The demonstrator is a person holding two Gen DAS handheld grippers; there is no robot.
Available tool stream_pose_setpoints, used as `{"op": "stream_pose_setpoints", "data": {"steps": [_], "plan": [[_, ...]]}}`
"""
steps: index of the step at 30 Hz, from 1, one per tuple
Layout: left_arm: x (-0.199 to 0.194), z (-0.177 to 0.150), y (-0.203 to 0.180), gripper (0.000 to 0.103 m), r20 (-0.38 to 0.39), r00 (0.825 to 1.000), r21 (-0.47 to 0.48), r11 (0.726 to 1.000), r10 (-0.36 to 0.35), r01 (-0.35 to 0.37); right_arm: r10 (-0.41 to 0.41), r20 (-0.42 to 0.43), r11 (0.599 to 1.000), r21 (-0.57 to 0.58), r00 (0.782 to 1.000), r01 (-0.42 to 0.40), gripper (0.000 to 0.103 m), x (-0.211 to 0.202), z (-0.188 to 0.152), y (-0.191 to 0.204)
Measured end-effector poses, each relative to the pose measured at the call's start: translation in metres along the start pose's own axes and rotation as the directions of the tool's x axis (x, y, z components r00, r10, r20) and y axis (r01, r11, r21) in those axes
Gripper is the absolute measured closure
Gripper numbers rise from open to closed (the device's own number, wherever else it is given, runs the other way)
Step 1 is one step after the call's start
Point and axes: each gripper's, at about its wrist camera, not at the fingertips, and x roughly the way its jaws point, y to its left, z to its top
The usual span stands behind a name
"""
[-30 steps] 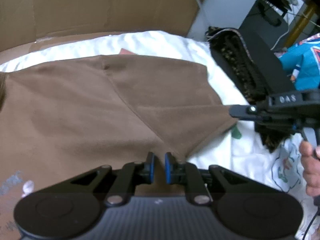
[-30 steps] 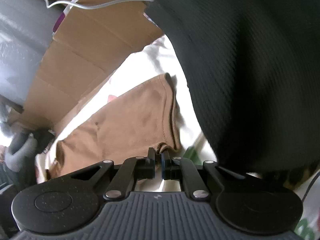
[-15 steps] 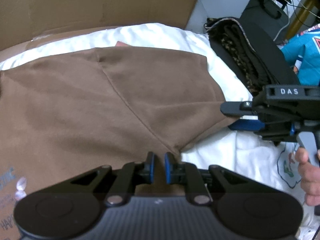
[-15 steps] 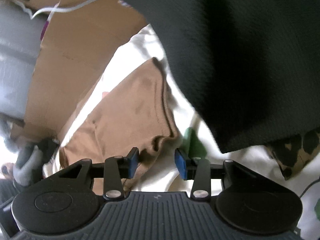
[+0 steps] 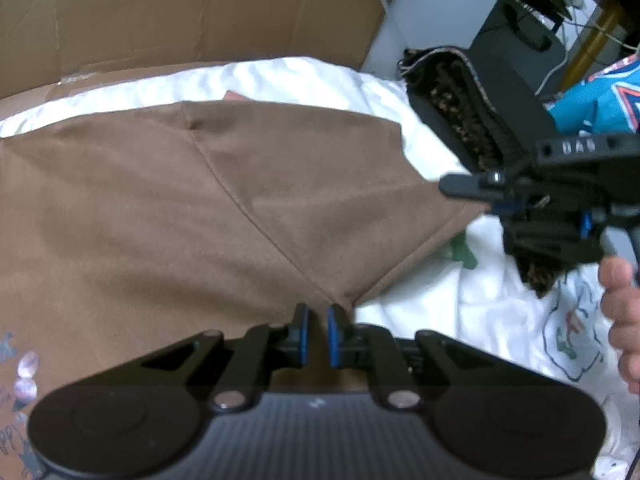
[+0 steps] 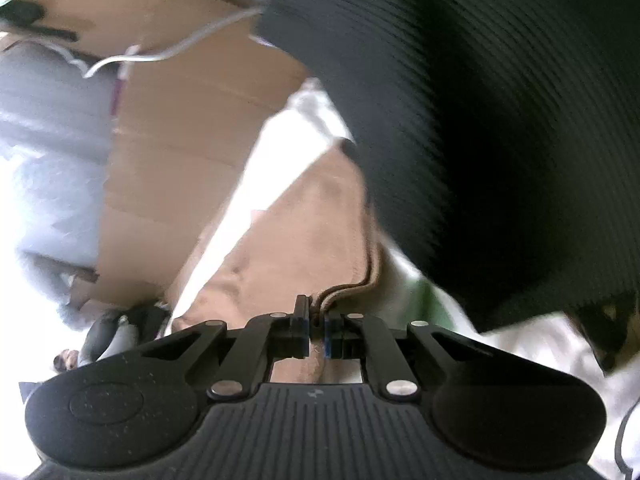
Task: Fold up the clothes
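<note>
A brown T-shirt [image 5: 200, 208] lies spread on a white sheet [image 5: 460, 312], its sleeve pointing right. My left gripper [image 5: 316, 320] is shut on the shirt's near edge where the sleeve seam ends, with brown cloth between the blue pads. In the left wrist view my right gripper [image 5: 480, 200] sits at the sleeve's tip, a person's hand [image 5: 620, 312] on its handle. The right wrist view shows that gripper [image 6: 316, 326] shut on the folded hem of the brown sleeve [image 6: 304, 240].
A pile of dark folded clothes [image 5: 460, 120] with a leopard-print piece lies right of the sleeve; its black cloth [image 6: 480, 120] fills the right wrist view's upper right. Cardboard [image 5: 160, 12] stands behind the sheet. A turquoise garment [image 5: 600, 104] lies far right.
The right gripper opened beside the sleeve hem half a second ago and has shut on it again, rolling a little. The left gripper has kept its hold and place.
</note>
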Motion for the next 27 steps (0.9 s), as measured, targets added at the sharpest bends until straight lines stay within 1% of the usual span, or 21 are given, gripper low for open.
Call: {"op": "stream_pose_setpoints", "data": {"steps": [5,8,10,12,15,16,18,20,24,27], "plan": [[0.001,0.001,0.000,0.094,0.008,1.000,-0.001,1.000,-0.009,0.009,0.023,0.018,0.998,-0.061,1.000,-0.022,0.098,-0.004,0.005,0.026],[-0.002,0.000,0.000,0.094,0.013,1.000,0.016,1.000,-0.012,0.012,0.016,0.018,0.995,-0.094,1.000,-0.014,0.098,-0.003,0.001,0.035],[-0.006,-0.002,0.002,0.094,0.020,0.999,0.016,0.999,-0.031,0.030,0.003,0.022,0.994,-0.109,1.000,-0.001,0.098,-0.006,0.001,0.034],[-0.008,-0.004,0.003,0.094,0.014,0.999,0.011,0.999,-0.051,0.051,-0.002,0.027,0.995,-0.103,1.000,0.005,0.098,-0.008,0.003,0.031],[-0.006,-0.004,0.000,0.094,-0.002,0.999,0.031,0.999,-0.043,0.043,-0.008,0.032,0.996,-0.092,0.999,0.011,0.098,-0.011,-0.001,0.032],[-0.004,-0.004,-0.001,0.094,-0.010,0.999,0.036,0.999,-0.041,0.041,-0.010,0.029,0.996,-0.092,1.000,0.013,0.098,-0.005,-0.006,0.040],[0.001,-0.002,-0.001,0.094,-0.026,0.999,0.033,0.999,-0.037,0.038,-0.014,0.031,0.996,-0.083,0.999,0.017,0.098,-0.018,0.002,0.030],[0.005,0.000,0.001,0.094,-0.036,0.999,0.018,0.999,-0.038,0.038,-0.014,0.026,0.997,-0.082,1.000,0.016,0.098,-0.018,0.002,0.029],[0.009,-0.001,0.002,0.094,-0.035,0.999,0.016,0.999,-0.034,0.035,0.013,0.011,0.995,-0.098,1.000,-0.012,0.098,-0.020,-0.002,0.036],[0.009,-0.005,0.002,0.094,-0.018,0.999,0.013,0.999,-0.032,0.032,0.046,-0.012,0.992,-0.113,0.999,-0.048,0.098,-0.024,-0.010,0.043]]}}
